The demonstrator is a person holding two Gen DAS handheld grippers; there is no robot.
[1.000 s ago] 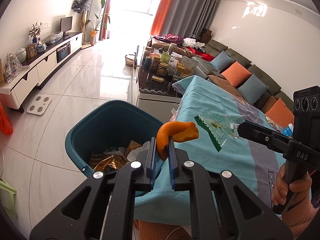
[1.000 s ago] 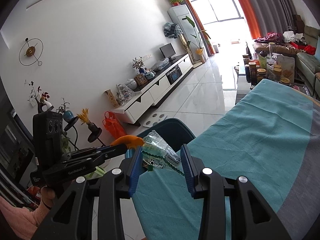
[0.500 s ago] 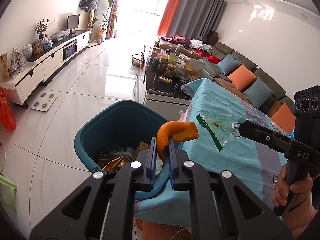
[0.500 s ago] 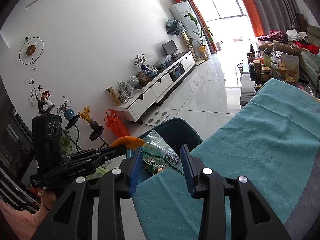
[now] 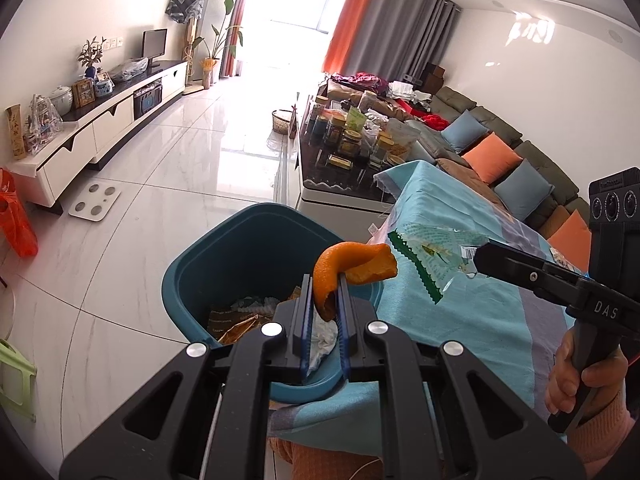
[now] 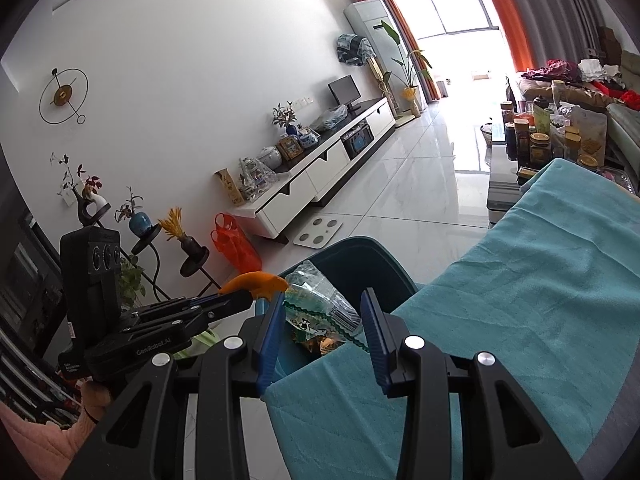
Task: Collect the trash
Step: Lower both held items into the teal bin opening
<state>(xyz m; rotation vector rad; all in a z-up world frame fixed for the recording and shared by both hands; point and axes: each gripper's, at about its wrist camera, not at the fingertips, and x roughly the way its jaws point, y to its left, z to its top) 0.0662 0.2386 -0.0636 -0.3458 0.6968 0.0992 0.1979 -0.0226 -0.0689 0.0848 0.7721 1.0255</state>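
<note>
Living room, white tile floor; my work surface is a table (image 5: pixel 460 320) under a teal cloth, with a blue bin (image 5: pixel 248 248) standing on the floor against its near-left corner. I log trash already in the bin: foil wrappers and white tissue.

Left gripper (image 5: pixel 325 312): blue pads pressed together on a curl of orange peel (image 5: pixel 352 266), pinching it at its lower end. Over the last second the bin has slid further under this gripper in the left view; the peel now hangs over the bin's table-side rim, above the opening.

Right gripper (image 6: pixel 326 328): jaws partly spread, clamped on a clear crinkled wrapper (image 6: pixel 320 296) with a green zigzag edge. Jaw width unchanged over the second. The wrapper sits over the table's left edge, just at the bin's rim, the right view now showing more of the bin's inside beneath it.

Reading: both pieces are in the carry-to-bin step and close to drop position. I judge the peel ready to release. The wrapper is light and may catch on the rim or cling to a pad, so I would move it further over the opening first.
</note>
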